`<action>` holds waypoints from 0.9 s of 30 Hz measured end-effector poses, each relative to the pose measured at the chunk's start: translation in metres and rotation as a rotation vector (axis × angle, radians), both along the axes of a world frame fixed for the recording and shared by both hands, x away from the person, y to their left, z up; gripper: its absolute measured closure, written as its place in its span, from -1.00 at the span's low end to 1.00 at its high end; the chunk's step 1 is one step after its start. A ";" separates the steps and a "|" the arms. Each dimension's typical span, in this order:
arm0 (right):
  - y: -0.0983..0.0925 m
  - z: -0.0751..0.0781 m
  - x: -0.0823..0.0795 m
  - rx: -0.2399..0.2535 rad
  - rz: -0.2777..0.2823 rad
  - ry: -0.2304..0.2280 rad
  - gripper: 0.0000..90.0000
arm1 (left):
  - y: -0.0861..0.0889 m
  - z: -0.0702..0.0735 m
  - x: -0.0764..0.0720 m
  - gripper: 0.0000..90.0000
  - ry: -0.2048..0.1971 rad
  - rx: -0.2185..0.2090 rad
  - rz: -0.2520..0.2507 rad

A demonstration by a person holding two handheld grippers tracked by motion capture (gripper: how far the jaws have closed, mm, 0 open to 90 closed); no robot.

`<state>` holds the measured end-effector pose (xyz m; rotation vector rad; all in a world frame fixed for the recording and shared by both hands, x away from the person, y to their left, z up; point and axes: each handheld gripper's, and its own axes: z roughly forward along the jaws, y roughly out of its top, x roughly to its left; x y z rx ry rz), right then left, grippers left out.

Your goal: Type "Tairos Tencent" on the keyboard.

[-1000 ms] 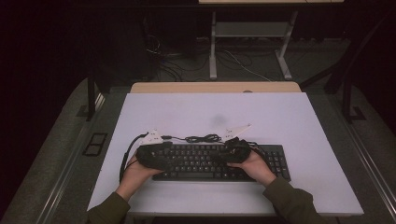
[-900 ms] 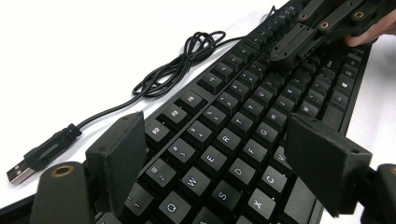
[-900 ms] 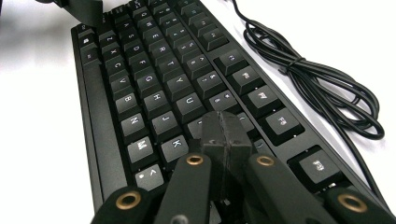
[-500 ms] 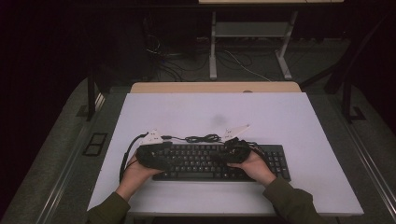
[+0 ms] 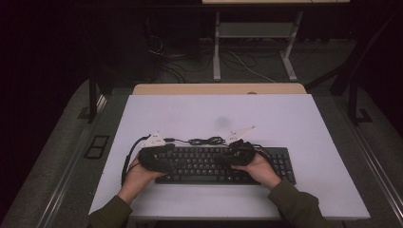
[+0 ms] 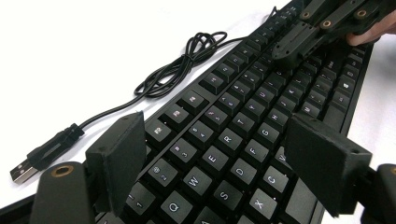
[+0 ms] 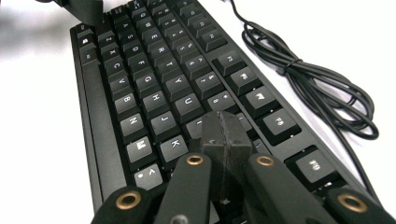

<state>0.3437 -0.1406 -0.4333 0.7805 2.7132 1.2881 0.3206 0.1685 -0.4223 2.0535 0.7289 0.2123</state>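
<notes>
A black keyboard (image 5: pixel 214 166) lies on the white table (image 5: pixel 218 114) near its front edge. My left gripper (image 5: pixel 167 159) hovers open over the keyboard's left end; its pads (image 6: pixel 116 156) straddle the number and Q-W-E keys (image 6: pixel 212 158) with nothing between them. My right gripper (image 7: pixel 224 135) is shut with pads pressed together, and its tip sits low over the keys (image 7: pixel 173 144) around K. From the left gripper view that right gripper (image 6: pixel 299 42) meets the upper key rows; whether it presses a key I cannot tell. The keyboard's black cable (image 6: pixel 187 65) lies bundled behind it, with its USB plug (image 6: pixel 28 165) loose.
Bare white tabletop stretches behind the keyboard and to its right (image 5: pixel 323 156). A wooden strip (image 5: pixel 218 89) borders the far edge. Beyond it stand a desk frame (image 5: pixel 252 31) and floor cables (image 5: pixel 180 61) in the dark.
</notes>
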 end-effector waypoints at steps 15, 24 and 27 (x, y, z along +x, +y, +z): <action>-0.009 0.005 0.003 0.091 -0.035 -0.008 0.28 | 0.001 0.001 0.000 -0.55 -0.002 0.004 0.001; -0.010 0.004 0.003 0.108 -0.051 -0.033 -0.40 | 0.001 0.001 0.000 -0.53 -0.005 0.008 0.003; -0.011 0.004 0.004 0.116 -0.064 -0.036 -0.50 | 0.002 0.001 0.000 -0.52 -0.003 0.010 0.003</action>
